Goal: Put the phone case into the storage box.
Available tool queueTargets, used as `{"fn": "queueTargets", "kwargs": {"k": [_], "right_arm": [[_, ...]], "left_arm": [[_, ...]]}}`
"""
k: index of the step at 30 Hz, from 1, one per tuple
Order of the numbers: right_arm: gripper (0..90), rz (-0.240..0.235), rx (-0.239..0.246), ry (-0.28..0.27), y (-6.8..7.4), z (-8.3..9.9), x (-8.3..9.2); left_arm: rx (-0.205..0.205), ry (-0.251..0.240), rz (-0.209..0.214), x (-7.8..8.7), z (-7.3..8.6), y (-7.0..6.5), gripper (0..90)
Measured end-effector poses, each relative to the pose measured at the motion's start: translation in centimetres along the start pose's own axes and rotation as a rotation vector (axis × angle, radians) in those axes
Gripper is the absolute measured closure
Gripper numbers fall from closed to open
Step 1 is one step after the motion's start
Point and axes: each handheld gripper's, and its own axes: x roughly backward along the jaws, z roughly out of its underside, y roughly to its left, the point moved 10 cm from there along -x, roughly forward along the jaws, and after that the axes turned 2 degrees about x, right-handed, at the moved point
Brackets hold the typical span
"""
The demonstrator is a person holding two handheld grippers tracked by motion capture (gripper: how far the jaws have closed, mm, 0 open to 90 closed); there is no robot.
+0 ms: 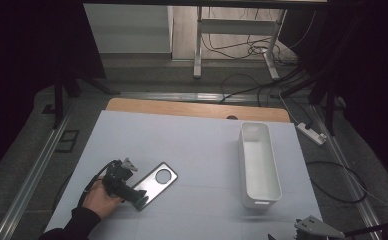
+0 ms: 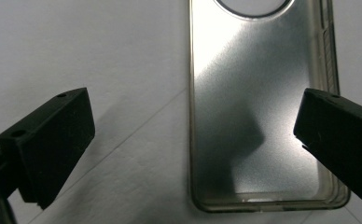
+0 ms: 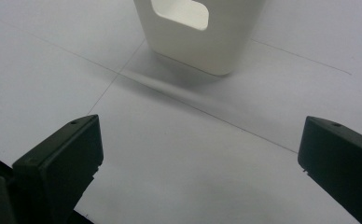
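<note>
tongs of both hands: we see the left tongs (image 1: pixel 138 198) held low over the white tabletop (image 1: pixel 197 150) at the near left, gripped by the person's left hand (image 1: pixel 101 199), jaws spread wide and holding nothing. in the left gripper view, we see the near end of a clear phone case (image 2: pixel 258 107) lying flat between those jaws, closer to the right jaw, its round camera opening at the far end. in the high view we see the case angled toward the far right. the right tongs (image 3: pixel 200 154) also stand open and empty; their grey plate shows at the near right edge of the high view. ahead of them we see a long white bin (image 1: pixel 259 165) with a handle cut-out, well apart from the case.
</note>
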Motion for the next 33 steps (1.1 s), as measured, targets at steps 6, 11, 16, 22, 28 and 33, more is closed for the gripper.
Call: {"fn": "queueTargets", "kwargs": {"k": [6,11,16,22,28,33], "right_arm": [[0.0,-0.001,0.001,0.0,0.0,0.0,0.0],[0.0,-0.001,0.002,0.002,0.0,0.0,0.0],[0.0,0.0,0.003,0.002,0.0,0.0,0.0],[0.0,0.001,0.004,0.003,0.0,0.0,0.0],[0.0,0.002,0.005,0.003,0.0,0.0,0.0],[0.0,0.003,0.007,0.003,0.0,0.0,0.0]], "left_arm": [[-0.014,0.024,0.001,-0.8,0.4,-0.3,0.0],[-0.005,0.036,0.0,-0.7,0.4,-0.4,0.0],[0.003,0.02,0.011,0.2,0.3,-0.2,26.9],[0.052,-0.003,0.026,0.7,0.3,0.4,57.8],[0.092,-0.021,0.101,0.7,0.4,0.3,79.7],[0.093,-0.043,0.102,0.7,0.4,0.7,87.8]]}}
